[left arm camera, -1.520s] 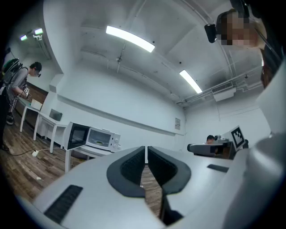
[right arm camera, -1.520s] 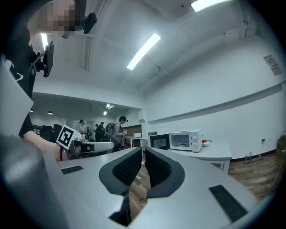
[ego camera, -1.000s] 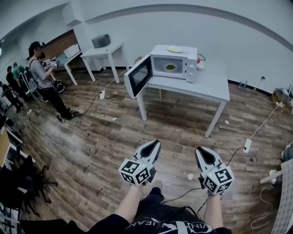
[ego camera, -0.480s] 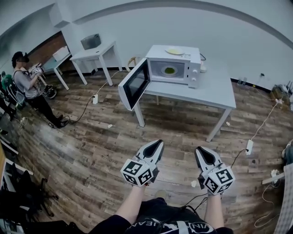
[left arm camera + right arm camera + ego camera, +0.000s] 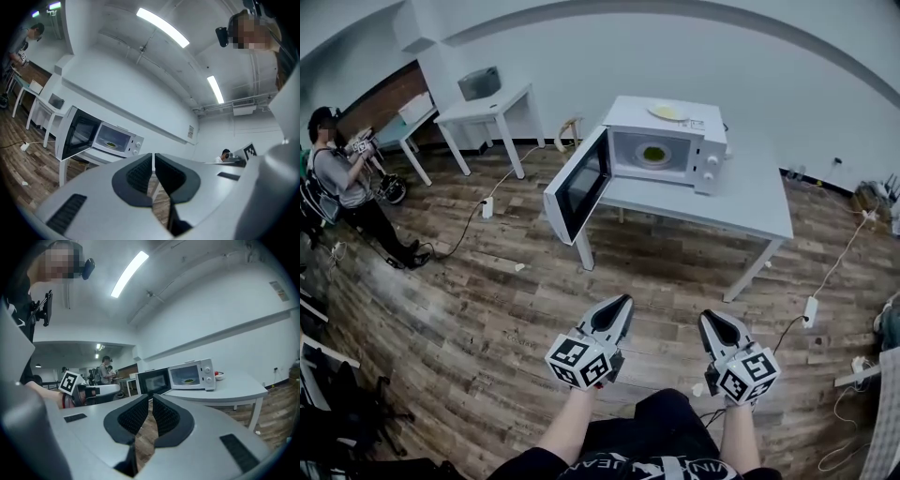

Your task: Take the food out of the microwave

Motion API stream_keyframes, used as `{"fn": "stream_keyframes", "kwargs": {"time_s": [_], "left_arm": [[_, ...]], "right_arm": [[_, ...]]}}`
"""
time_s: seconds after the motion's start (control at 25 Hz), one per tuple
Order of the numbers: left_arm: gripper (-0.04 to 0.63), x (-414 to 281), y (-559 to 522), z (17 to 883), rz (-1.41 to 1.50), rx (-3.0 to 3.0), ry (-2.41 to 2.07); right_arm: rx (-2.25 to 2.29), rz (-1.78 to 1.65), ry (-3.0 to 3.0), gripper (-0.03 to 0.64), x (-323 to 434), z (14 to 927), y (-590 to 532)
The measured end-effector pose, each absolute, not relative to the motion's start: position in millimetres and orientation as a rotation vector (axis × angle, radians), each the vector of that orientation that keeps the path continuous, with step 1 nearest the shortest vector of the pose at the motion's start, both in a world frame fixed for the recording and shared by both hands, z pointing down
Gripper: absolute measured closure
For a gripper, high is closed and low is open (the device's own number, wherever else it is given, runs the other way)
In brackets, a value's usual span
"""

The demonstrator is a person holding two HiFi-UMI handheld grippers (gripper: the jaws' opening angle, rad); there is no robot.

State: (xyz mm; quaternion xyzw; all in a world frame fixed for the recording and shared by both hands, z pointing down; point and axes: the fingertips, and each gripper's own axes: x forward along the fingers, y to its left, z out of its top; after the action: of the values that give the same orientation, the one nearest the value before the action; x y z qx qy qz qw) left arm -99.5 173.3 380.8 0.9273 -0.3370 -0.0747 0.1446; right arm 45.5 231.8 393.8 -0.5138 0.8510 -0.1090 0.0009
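While far beyond left claw, right claw: food, apparently green, inside microwave.

White table on a wood-plank floor, bearing a white microwave toward its back left part, door swung open out past the table's left edge. Just beside the microwave's right side, a small white bowl, contents hard to make out. On the floor, a white power strip with cable left of the table, a second strip to its right, pale scraps scattered between. Farther back, a smaller white table carrying a grey box.
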Motion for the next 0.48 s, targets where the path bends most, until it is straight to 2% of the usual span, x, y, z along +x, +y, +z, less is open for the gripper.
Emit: {"fn": "stream_keyframes", "kwargs": {"time_s": [0.48], "left_arm": [[0.571,-104,114,401,-0.206,2.603,-1.005]], "right_arm": [[-1.587,-0.454,2.648,0.571,50,415,160]]}}
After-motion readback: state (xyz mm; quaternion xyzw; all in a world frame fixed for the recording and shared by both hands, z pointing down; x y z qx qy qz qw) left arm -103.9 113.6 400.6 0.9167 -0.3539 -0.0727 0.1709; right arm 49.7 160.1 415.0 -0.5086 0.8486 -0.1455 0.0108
